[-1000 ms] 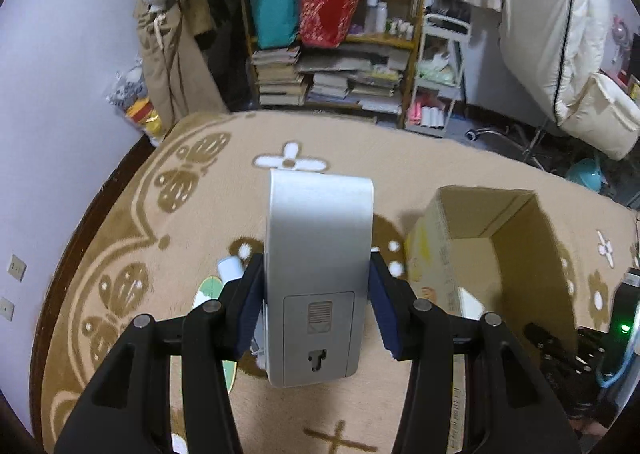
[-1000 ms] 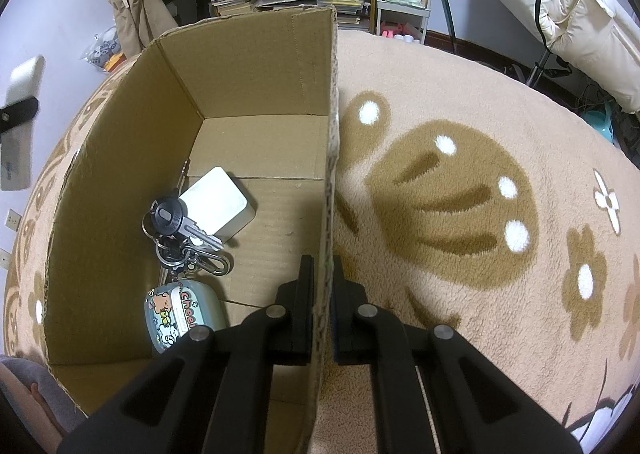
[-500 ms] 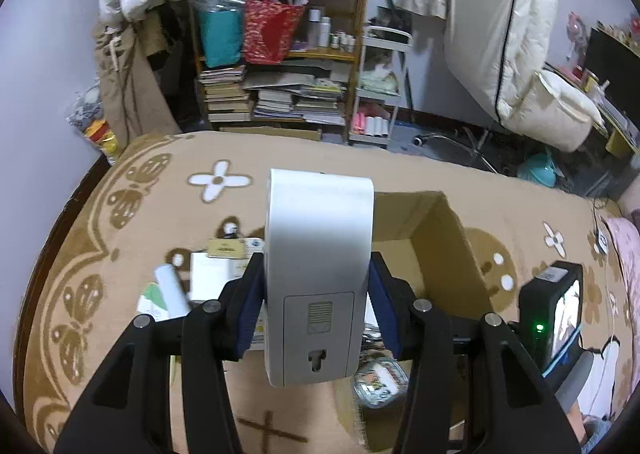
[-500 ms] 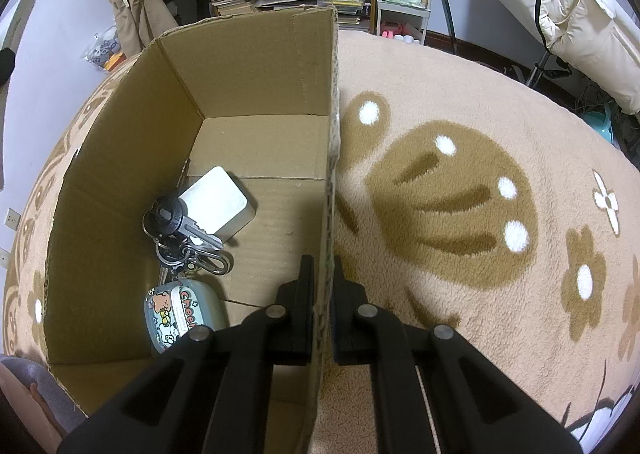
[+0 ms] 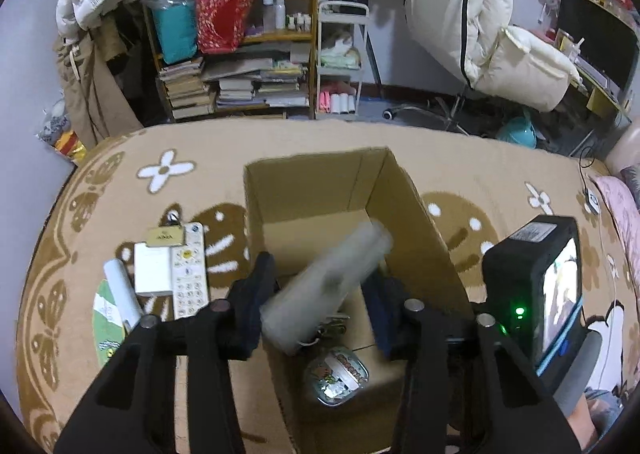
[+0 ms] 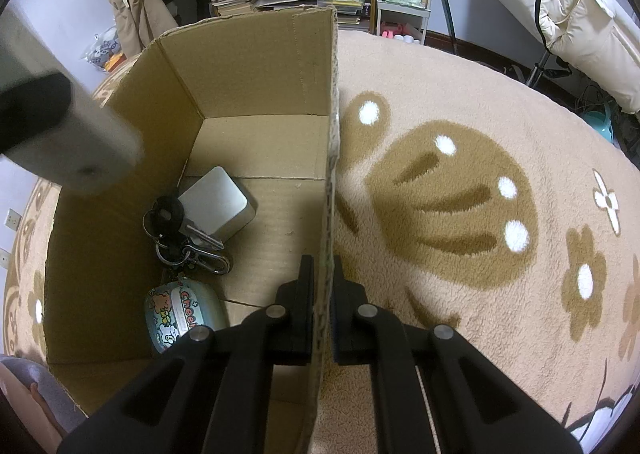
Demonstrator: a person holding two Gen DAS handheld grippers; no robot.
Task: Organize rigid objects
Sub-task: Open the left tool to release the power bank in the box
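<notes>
A white rounded device (image 5: 328, 282) tilts, motion-blurred, between the fingers of my left gripper (image 5: 320, 270), over the open cardboard box (image 5: 312, 189). The jaws stand apart and the device looks loose in them. From the right wrist view the same device (image 6: 72, 141) hangs over the box's left wall, a black finger (image 6: 32, 109) across it. My right gripper (image 6: 322, 260) is shut on the box's right wall (image 6: 332, 157). Inside lie a white square block (image 6: 218, 201), a key bunch (image 6: 180, 238) and a cartoon tin (image 6: 184, 314).
On the rug (image 5: 460, 157) left of the box lie a remote (image 5: 188, 270), a small white box (image 5: 152, 270), a white tube (image 5: 122, 294) and a gold tag (image 5: 165, 236). A bookshelf (image 5: 240, 65) and a chair with bedding (image 5: 520, 69) stand behind.
My left gripper carried the white device from over the rug to above the box. The device, held upright before, now tilts and blurs between the fingers. The right gripper kept its hold.
</notes>
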